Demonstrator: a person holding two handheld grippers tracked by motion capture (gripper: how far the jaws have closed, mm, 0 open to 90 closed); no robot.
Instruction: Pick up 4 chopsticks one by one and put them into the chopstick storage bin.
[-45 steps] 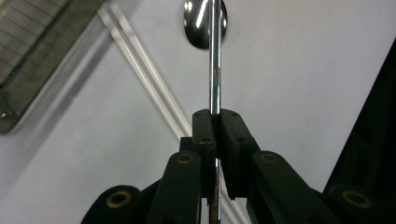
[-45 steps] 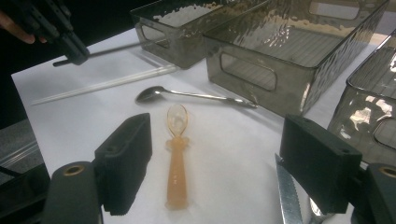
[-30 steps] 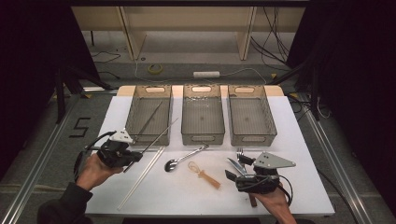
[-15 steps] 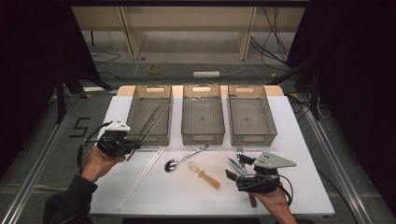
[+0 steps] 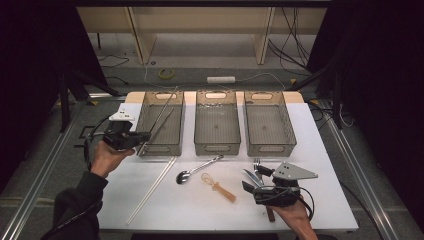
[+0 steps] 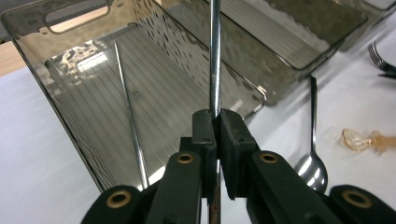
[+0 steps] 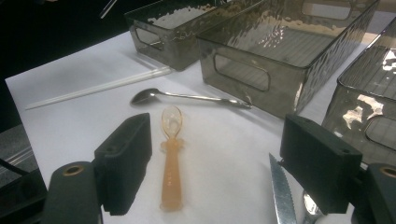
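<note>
The left gripper (image 6: 215, 122) is clamped on a thin metal chopstick (image 6: 214, 56) that reaches ahead over the smoky plastic bin (image 6: 70, 126). Held near one end, it could pivot and land outside. The right gripper (image 7: 217, 158) rests wide apart over the bench (image 5: 190, 210).

A thin steel chopstick (image 6: 215, 56) (its mate lies inside) slants over the far-left smoked bin (image 5: 162, 122), pinched at its near end.

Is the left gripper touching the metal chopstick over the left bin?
Touching. The left gripper view shows the left gripper with its jaws shut on the metal chopstick, no gap on either side, above the left bin.
</note>
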